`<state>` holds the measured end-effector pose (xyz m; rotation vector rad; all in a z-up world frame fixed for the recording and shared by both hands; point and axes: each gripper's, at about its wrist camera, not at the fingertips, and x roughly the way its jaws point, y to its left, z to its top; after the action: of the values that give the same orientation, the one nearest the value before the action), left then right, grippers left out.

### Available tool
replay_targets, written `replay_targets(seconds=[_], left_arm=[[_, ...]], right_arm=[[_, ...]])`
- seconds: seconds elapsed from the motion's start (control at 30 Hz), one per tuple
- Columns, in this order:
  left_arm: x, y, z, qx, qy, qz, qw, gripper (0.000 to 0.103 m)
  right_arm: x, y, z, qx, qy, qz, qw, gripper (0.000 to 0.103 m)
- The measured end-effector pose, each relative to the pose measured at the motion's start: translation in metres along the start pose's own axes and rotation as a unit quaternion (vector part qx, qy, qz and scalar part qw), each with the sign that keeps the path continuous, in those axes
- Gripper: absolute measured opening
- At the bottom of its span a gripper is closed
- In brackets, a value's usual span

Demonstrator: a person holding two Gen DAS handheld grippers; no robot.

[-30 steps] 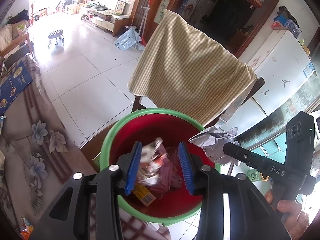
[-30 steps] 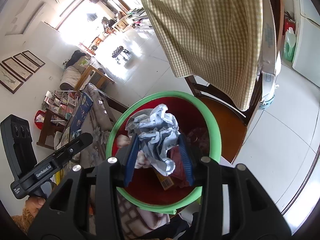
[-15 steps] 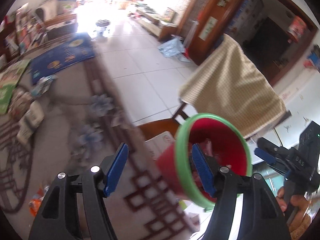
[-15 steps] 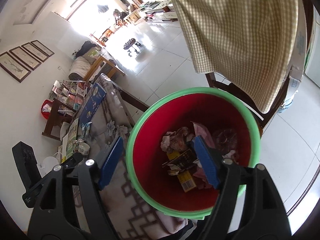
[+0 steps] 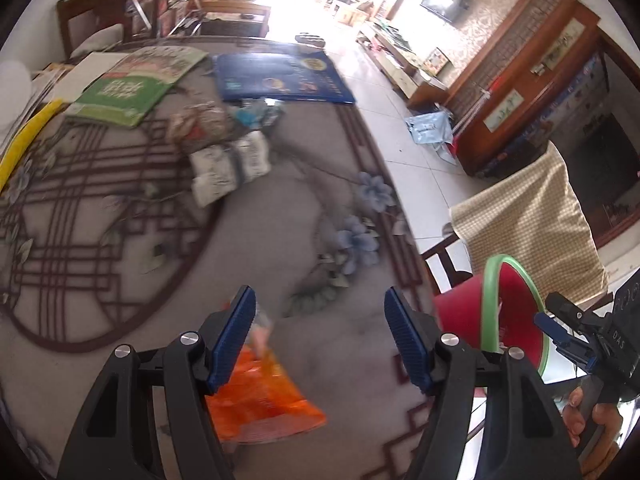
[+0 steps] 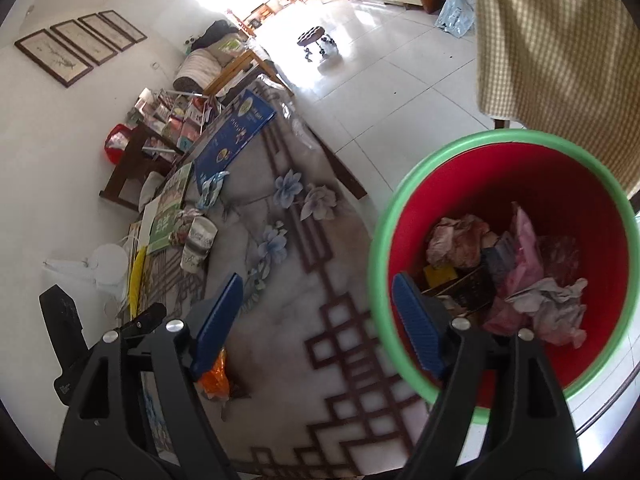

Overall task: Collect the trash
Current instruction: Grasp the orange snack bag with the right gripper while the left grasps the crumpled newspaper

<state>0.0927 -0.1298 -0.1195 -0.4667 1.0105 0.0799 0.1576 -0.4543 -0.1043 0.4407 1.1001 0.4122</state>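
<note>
My left gripper (image 5: 320, 320) is open and empty over the patterned tablecloth (image 5: 248, 240), with an orange wrapper (image 5: 264, 396) lying just below its left finger. Farther back lie white crumpled packets (image 5: 228, 164), a brownish wrapper (image 5: 200, 124) and a teal wrapper (image 5: 256, 114). The red bin (image 6: 380, 240) with a green rim stands at the table's right edge and holds trash, among it a crumpled grey paper (image 6: 556, 304). My right gripper (image 6: 318, 320) hangs between table and bin, its jaws opening with nothing between them. The orange wrapper (image 6: 214, 376) shows by its left finger.
A green book (image 5: 128, 88), a blue book (image 5: 280, 76) and a yellow strip (image 5: 24, 140) lie at the table's far side. A chair draped in checked cloth (image 5: 532, 220) stands behind the bin. Tiled floor (image 6: 380, 80) runs beyond the table edge.
Both grippers let go of their trash over the bin and opened; the crumpled paper now lies in the bin. Both swung left from the bin toward the table.
</note>
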Motion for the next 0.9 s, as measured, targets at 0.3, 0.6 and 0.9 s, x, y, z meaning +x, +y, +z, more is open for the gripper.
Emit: replay_targets(seconds=[0.3,0.6,0.9], left_arm=[[-0.017,0.092,0.018,-0.025,-0.005,0.011,0.9996,0.065],[-0.017,0.161,0.031,-0.039,0.009,0.002,0.9992,0.066],[0.009,0.175,0.074,-0.009,0.01,-0.01,0.9999,0.067]], right_arm=[[0.086,0.116,-0.065,-0.091,0.102,-0.008,0.991,0.088],[0.159,0.198,-0.127,-0.196,0.156,-0.074,0.965,0.091],[0.175,0.202,-0.134,-0.186,0.158,-0.107,0.964,0.085]])
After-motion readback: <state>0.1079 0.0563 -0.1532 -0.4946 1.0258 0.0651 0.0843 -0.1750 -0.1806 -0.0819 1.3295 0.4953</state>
